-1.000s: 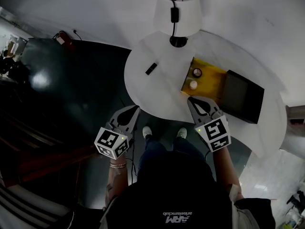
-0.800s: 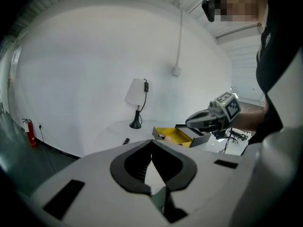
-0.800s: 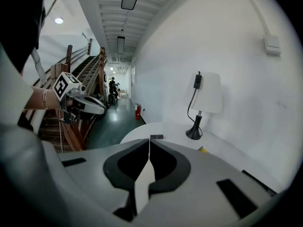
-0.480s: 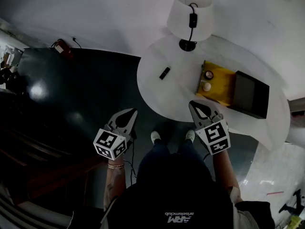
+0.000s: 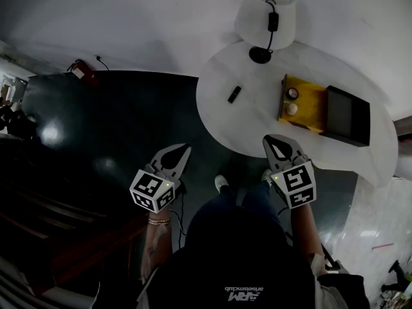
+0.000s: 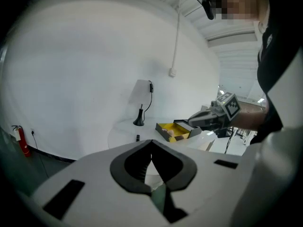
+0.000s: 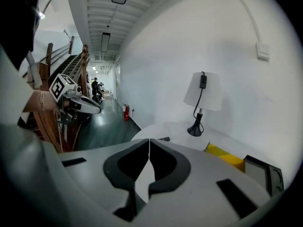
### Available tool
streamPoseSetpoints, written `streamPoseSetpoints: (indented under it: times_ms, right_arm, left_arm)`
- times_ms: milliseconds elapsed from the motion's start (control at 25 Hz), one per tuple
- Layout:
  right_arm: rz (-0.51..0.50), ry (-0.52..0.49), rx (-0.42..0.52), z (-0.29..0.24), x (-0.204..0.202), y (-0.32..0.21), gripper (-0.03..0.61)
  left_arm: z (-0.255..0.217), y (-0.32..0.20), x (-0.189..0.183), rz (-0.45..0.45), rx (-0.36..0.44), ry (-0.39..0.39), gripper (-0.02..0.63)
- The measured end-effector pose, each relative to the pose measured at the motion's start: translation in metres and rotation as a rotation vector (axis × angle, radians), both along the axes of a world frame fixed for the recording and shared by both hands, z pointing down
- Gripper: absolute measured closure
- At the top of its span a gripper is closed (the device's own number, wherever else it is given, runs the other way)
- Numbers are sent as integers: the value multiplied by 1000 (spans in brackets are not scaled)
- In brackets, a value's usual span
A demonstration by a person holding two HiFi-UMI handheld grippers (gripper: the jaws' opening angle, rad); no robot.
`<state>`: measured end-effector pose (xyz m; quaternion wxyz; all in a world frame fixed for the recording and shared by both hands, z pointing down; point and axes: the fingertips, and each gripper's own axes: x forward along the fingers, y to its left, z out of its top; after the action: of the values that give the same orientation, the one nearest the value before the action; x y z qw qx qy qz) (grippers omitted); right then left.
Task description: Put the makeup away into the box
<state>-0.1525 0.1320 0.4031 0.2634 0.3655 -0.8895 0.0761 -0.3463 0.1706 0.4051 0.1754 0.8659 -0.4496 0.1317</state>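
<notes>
Empty grippers facing the box (image 5: pixel 313 105)
Both closed: left gripper (image 5: pixel 184 149) well apart from the box, right gripper (image 5: pixel 275 139) near it.

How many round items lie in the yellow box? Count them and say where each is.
2. A dark-rimmed one sits in the yellow box toward the lamp; a pale one lies beside it, toward the person. Others may be hidden.
</notes>
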Motion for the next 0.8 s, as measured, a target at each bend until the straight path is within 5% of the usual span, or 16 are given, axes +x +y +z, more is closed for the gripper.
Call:
streamPoseSetpoints:
  times_ms: [360, 800]
  right_arm:
    - [28, 14, -20, 7, -10, 15, 558]
    - [-3, -53, -36, 7, -21, -34, 558]
  left_arm:
    - [12, 5, -13, 33, -16, 11, 597]
    - [10, -21, -2, 19, -48, 0, 597]
